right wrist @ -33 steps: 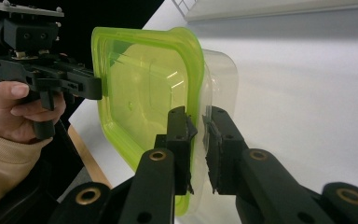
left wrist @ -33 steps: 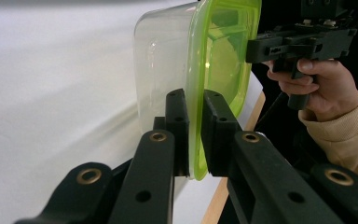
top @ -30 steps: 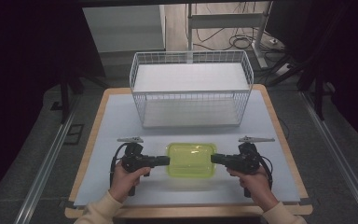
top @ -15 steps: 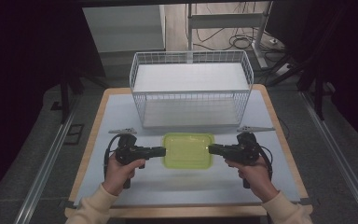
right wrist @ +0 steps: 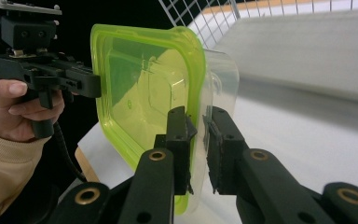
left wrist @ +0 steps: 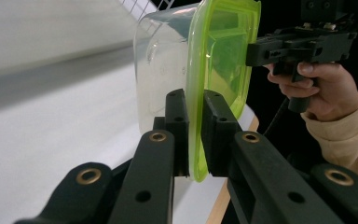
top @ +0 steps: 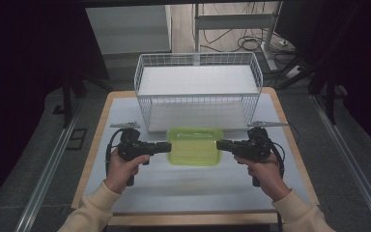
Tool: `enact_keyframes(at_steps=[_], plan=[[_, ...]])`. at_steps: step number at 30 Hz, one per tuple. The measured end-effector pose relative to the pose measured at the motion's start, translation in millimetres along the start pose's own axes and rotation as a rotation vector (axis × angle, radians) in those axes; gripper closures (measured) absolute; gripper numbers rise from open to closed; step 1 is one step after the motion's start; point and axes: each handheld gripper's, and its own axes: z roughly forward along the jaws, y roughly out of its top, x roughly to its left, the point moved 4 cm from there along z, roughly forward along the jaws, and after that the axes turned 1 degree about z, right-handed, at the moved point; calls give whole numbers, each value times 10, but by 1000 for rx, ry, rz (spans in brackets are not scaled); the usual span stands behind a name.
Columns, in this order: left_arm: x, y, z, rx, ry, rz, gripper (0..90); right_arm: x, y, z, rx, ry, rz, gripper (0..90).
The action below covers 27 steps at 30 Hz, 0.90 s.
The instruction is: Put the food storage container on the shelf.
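Two grippers, one lidded box between them, in front of the wire basket.

Left gripper [top: 166, 147] is clamped on the left rim of the green-lidded clear box [top: 195, 146]; its pads pinch the lid edge [left wrist: 196, 140]. The box sits level between both hands, above the white table [top: 188, 188], just in front of the basket [top: 198, 92]. Right gripper [top: 221, 144] is closed on the opposite rim, its pads gripping lid and wall together.
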Motion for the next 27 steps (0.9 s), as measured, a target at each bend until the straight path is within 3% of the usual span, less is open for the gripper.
enact_keyframes(at_steps=[10, 27], plan=[[-64, 202, -106, -29, 0, 21, 822, 124, 241, -64, -24, -5, -35, 801], [-44, 391, -154, -47, 10, 13, 821, 172, 483, -57, -35, -24, -68, 801]])
